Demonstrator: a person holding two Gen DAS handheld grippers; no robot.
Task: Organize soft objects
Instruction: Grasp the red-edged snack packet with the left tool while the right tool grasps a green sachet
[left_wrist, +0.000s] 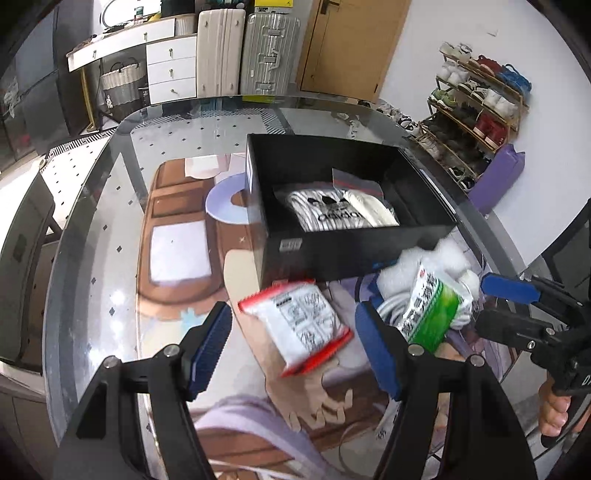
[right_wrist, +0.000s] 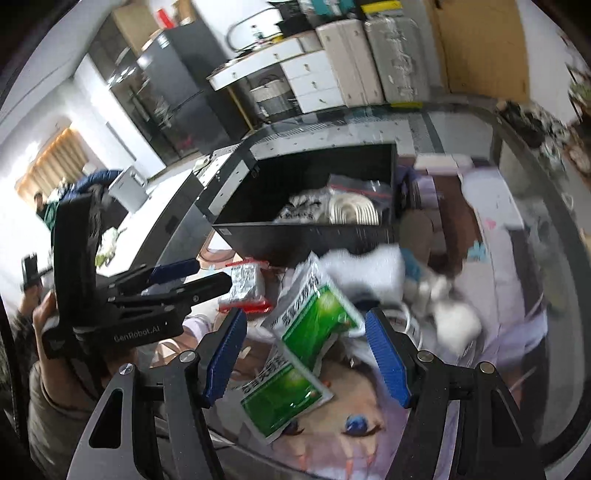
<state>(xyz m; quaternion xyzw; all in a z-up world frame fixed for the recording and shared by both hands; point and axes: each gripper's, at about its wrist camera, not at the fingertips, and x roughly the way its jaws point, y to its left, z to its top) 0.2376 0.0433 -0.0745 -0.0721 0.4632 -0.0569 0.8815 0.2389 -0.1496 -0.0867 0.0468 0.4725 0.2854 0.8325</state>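
- Left gripper (left_wrist: 295, 343): blue pads spread apart, hovering over a red-edged white soft packet (left_wrist: 295, 328) lying on the glass table (left_wrist: 110, 258).
- Right gripper (right_wrist: 306, 354): pads apart, gripping nothing, above 2 green-and-white soft pouches (right_wrist: 314, 325).
- Open black cardboard box (left_wrist: 332, 254) just beyond; bagged items inside.
- White fluffy cloth (right_wrist: 369, 269) against the box front.

Box (left_wrist: 354, 254) set on table (left_wrist: 110, 229); bagged cords (left_wrist: 332, 210) held inside; 2 packets (left_wrist: 299, 325) (left_wrist: 428, 314) laid before box.
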